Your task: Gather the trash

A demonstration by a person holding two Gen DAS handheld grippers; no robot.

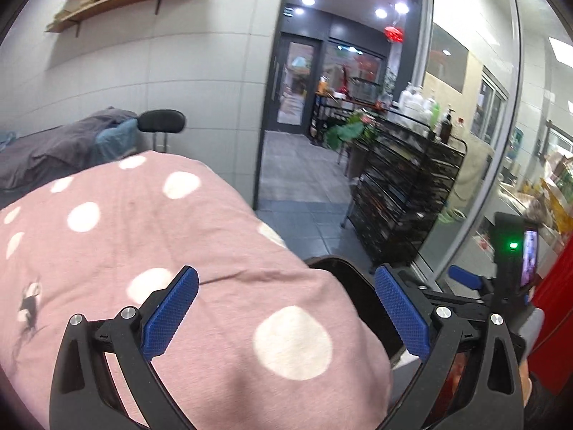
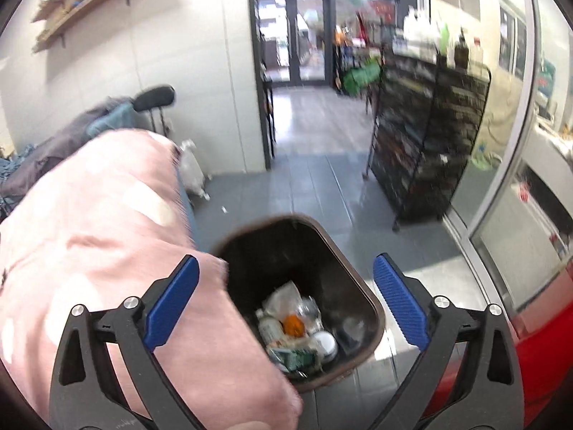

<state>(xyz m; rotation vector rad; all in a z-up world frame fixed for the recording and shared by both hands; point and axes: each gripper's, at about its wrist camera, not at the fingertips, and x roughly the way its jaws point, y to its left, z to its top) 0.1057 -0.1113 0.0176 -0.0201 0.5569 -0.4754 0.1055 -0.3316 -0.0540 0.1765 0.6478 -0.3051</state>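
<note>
A dark plastic waste bin [image 2: 304, 297] stands on the grey tiled floor [image 2: 315, 186], hard against the edge of a bed draped in a pink polka-dot cover [image 1: 143, 243], as the right gripper [image 2: 286, 301] hangs above its mouth with blue pads spread to their widest and nothing between them. At the bottom of the bin lies the collected rubbish [image 2: 297, 329]: crumpled clear wrappers, a small bottle, something orange and a pale round lid or cup, too blurred to name further. To the bin's left, over the cover, the left gripper [image 1: 286, 308] is likewise fully open and empty. The litter looks light, crushable and slippery where it is film; any further piece would best be pinched at a bunched fold. A black wire rack [image 2: 429, 136] stands beyond the bin.
</note>
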